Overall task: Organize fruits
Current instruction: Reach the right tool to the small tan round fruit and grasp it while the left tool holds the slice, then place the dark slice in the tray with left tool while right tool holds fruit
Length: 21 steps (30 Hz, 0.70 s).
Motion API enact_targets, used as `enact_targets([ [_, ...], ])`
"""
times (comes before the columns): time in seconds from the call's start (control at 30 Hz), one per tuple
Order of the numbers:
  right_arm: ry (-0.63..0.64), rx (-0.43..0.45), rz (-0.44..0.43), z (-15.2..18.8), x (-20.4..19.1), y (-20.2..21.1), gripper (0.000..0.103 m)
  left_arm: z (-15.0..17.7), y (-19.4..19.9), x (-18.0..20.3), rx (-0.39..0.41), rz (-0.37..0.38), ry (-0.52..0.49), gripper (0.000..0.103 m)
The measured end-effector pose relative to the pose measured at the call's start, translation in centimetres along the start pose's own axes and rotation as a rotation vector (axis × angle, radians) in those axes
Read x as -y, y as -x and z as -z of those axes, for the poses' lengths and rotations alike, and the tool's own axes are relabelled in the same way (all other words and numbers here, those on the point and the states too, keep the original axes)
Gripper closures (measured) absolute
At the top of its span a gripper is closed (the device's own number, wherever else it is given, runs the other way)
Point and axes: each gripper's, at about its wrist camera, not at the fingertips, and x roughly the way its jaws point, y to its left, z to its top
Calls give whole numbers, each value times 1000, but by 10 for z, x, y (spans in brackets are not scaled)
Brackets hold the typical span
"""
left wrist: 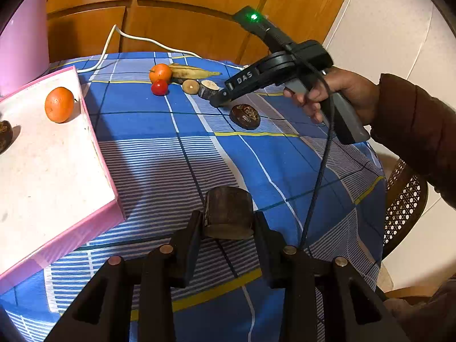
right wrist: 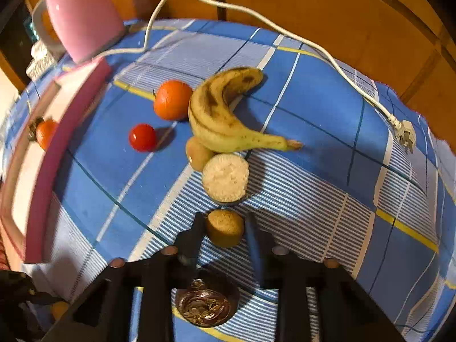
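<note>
Across the desk, draped in a blue checked cloth, a shallow pink-rimmed white tray sits at the left edge with a round orange tangerine already inside. Near the far side lie a spotted yellow banana, a second tangerine, a small red tomato, a white-faced cut piece and a dark brown seedy half-fruit. The left gripper has its fingers clenched on a dark brown cylindrical chunk, held beside the tray. The right gripper grips a small tan cylinder of fruit, fingers closed on its sides. A straight lift seems wise, to avoid nudging the neighbouring white piece.
</note>
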Motion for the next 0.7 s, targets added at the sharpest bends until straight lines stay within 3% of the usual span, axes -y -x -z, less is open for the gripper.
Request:
enact_targets([
  [0.27,-18,98,9,27,14,42,76,0,0,4,-1,-14,-12,67],
  [0.47,-53,2,70,69,35,43,76,-5,2,10,-9,-2,-56,67],
  [0.57,-66,-40,93,77,41,36,76,-12,15,19,29,8,-94,67],
  [0.7,-60,-53,91,77,41,31,76,-28,41,19,88,32,-70,67],
])
